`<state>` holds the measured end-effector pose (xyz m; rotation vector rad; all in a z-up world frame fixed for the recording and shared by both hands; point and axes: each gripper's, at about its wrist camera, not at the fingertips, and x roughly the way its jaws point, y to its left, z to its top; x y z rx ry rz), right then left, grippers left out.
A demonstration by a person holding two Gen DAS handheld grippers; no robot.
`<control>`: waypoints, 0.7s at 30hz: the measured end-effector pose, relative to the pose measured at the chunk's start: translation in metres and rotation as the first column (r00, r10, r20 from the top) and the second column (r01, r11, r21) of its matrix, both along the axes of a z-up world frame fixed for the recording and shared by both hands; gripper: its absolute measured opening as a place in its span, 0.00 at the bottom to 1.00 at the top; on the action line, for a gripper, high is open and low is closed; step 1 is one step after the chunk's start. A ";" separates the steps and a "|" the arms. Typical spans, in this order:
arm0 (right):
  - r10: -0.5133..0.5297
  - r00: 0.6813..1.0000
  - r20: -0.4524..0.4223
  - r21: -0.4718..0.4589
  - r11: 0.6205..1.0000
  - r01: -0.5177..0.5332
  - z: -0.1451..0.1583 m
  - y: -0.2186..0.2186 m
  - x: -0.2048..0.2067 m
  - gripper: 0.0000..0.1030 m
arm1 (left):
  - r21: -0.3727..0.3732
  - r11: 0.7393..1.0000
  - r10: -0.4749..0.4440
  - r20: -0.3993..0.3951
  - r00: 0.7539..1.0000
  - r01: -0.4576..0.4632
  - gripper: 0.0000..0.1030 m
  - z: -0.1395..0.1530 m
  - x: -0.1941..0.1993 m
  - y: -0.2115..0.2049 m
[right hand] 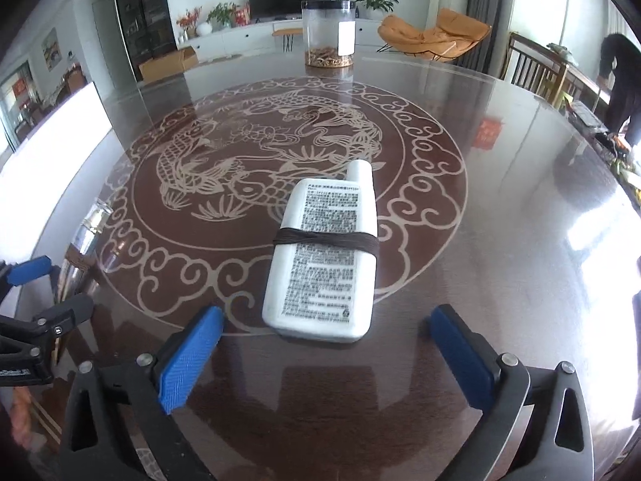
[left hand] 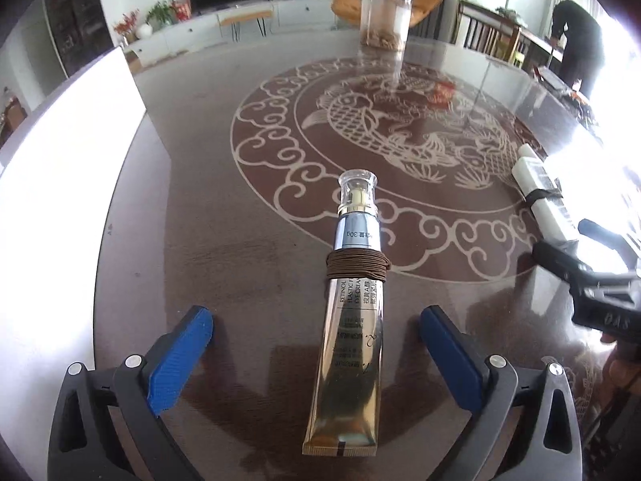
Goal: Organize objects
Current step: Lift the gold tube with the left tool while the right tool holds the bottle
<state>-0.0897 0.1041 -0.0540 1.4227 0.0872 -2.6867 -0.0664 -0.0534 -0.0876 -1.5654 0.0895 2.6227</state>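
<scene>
Both bound items lie flat at frame centre: tube (left hand: 350, 312) between the released left gripper (left hand: 316, 354), bottle (right hand: 326, 258) before the released right gripper (right hand: 326, 356) (jar (right hand: 328, 34) untouched, sorting outstanding).

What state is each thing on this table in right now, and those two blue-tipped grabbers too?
Gold tube: lying flat, cap on, brown cord wound round it, not gripped.
White bottle: lying flat, label side up, dark cord round its middle, not gripped.
Clear jar: upright at the far edge, lid on, nearly empty.
Left gripper: open, jaws either side of the tube.
Right gripper: open, just short of the bottle.
</scene>
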 end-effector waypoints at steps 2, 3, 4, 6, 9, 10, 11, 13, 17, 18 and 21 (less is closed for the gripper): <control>0.004 0.999 0.039 0.005 1.000 -0.004 0.000 0.001 -0.012 1.00 | 0.000 1.000 -0.014 0.011 1.000 0.014 1.00 0.001 -0.001 0.003; 0.004 0.996 0.090 0.010 1.000 -0.005 0.001 0.001 -0.023 1.00 | 0.000 1.000 -0.014 0.012 1.000 0.014 1.00 0.002 -0.001 0.004; 0.005 0.992 0.124 0.013 1.000 -0.007 0.002 0.000 -0.031 0.99 | -0.002 1.000 -0.015 0.008 1.000 0.015 0.98 0.002 0.000 0.004; 0.034 0.988 0.153 0.021 0.999 -0.038 0.007 -0.003 -0.042 0.66 | -0.003 0.999 -0.054 -0.060 0.997 0.054 0.55 0.009 0.008 0.008; 0.065 0.980 0.190 0.023 0.997 -0.071 0.015 -0.011 -0.051 0.53 | 0.010 0.997 -0.071 -0.077 0.994 0.072 0.24 0.012 0.012 0.009; 0.067 0.980 0.189 0.005 0.998 -0.069 0.015 -0.011 -0.047 0.53 | 0.075 0.995 -0.055 -0.076 0.996 0.060 0.24 0.014 0.016 0.002; 0.057 0.981 0.184 -0.017 0.998 -0.055 0.016 -0.010 -0.041 0.53 | 0.113 0.992 -0.042 -0.085 0.996 0.051 0.24 0.017 0.021 -0.003; 0.048 0.983 0.179 -0.098 0.995 -0.031 0.018 -0.007 -0.026 0.53 | 0.149 0.987 -0.039 -0.130 0.991 0.059 0.24 0.028 0.037 -0.008; 0.059 0.990 0.125 -0.184 0.982 -0.035 0.032 -0.014 0.011 0.53 | 0.203 0.975 -0.043 -0.224 0.974 0.090 0.24 0.057 0.061 -0.017; 0.068 0.992 0.108 -0.188 0.981 -0.047 0.038 -0.019 0.019 0.53 | 0.209 0.973 -0.042 -0.243 0.969 0.095 0.24 0.063 0.066 -0.020; 0.110 0.993 0.048 -0.208 0.973 -0.098 0.062 -0.035 0.041 0.53 | 0.233 0.967 -0.036 -0.290 0.956 0.107 0.24 0.087 0.089 -0.032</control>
